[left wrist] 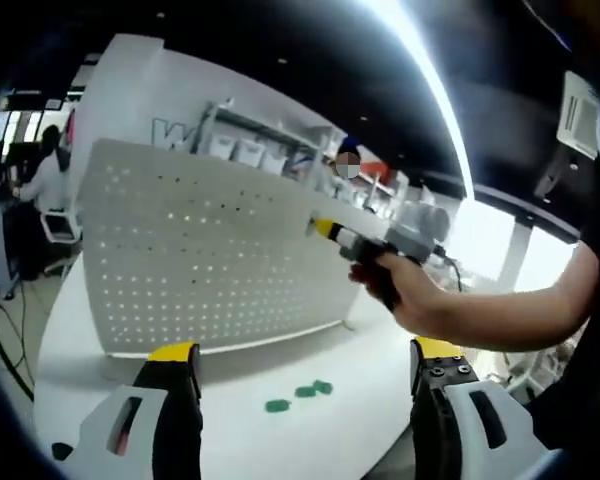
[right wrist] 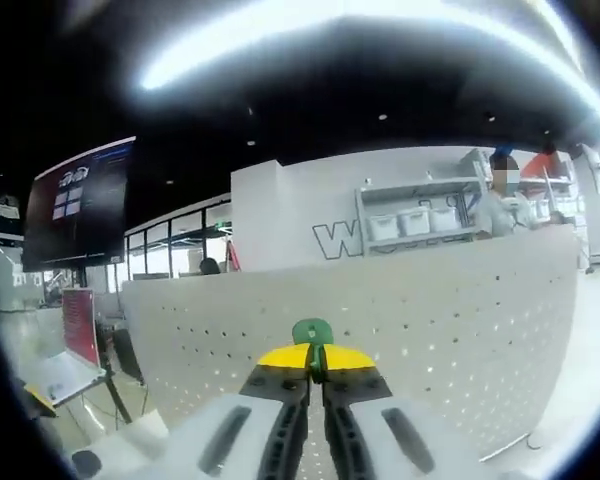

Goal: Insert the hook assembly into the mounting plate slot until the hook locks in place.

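Note:
A white pegboard plate (left wrist: 195, 260) stands upright on the white table (left wrist: 310, 440). My left gripper (left wrist: 305, 365) is open, its yellow-tipped jaws wide apart above the table, nothing between them. Three green hooks (left wrist: 300, 392) lie on the table in front of the plate. The right gripper (left wrist: 325, 228), held by a hand, comes in from the right with its tip at the plate's upper right edge. In the right gripper view, my right gripper (right wrist: 315, 357) is shut on a green hook (right wrist: 312, 333), held just in front of the pegboard plate (right wrist: 430, 320).
A person sits at a desk (left wrist: 42, 185) far left behind the table. Shelves with white bins (left wrist: 245, 150) stand behind the plate. A dark screen (right wrist: 80, 205) hangs at the left. The person's arm (left wrist: 500, 315) crosses the right side.

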`<state>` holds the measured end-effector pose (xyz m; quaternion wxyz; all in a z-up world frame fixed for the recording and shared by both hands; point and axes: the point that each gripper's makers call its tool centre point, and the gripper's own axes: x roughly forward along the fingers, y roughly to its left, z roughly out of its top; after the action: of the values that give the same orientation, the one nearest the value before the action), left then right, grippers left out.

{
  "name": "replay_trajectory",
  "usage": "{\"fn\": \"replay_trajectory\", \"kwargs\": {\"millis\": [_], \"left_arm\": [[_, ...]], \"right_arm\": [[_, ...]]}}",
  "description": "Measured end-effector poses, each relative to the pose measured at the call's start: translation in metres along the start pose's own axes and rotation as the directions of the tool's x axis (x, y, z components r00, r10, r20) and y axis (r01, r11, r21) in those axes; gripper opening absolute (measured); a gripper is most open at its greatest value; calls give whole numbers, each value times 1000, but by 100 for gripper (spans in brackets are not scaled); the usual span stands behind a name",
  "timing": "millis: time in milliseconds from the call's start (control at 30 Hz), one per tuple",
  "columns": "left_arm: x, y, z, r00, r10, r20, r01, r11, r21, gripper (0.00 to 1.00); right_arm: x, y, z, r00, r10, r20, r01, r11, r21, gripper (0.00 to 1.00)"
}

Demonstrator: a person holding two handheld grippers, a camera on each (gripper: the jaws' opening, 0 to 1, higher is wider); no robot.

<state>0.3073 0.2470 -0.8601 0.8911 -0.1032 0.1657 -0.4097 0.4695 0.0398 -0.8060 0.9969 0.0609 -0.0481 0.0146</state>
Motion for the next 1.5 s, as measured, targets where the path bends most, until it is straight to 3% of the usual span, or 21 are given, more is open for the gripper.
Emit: {"fn": "replay_trajectory", "kwargs": {"millis": [600, 1000, 1500], "left_arm": [[-5, 14, -7, 999, 39, 0, -39, 998, -41, 86], [-10, 18, -8, 999, 47, -1, -47, 998, -46, 86], [-16, 19, -6, 998, 64, 7, -64, 997, -37, 86]], "right_arm": [[34, 2, 2, 1000, -14, 22, 14, 1000, -7, 0], [39, 3, 6, 999, -25, 40, 25, 1000, -7, 0], [42, 2, -2, 999, -32, 27, 32, 999, -3, 0]]}}
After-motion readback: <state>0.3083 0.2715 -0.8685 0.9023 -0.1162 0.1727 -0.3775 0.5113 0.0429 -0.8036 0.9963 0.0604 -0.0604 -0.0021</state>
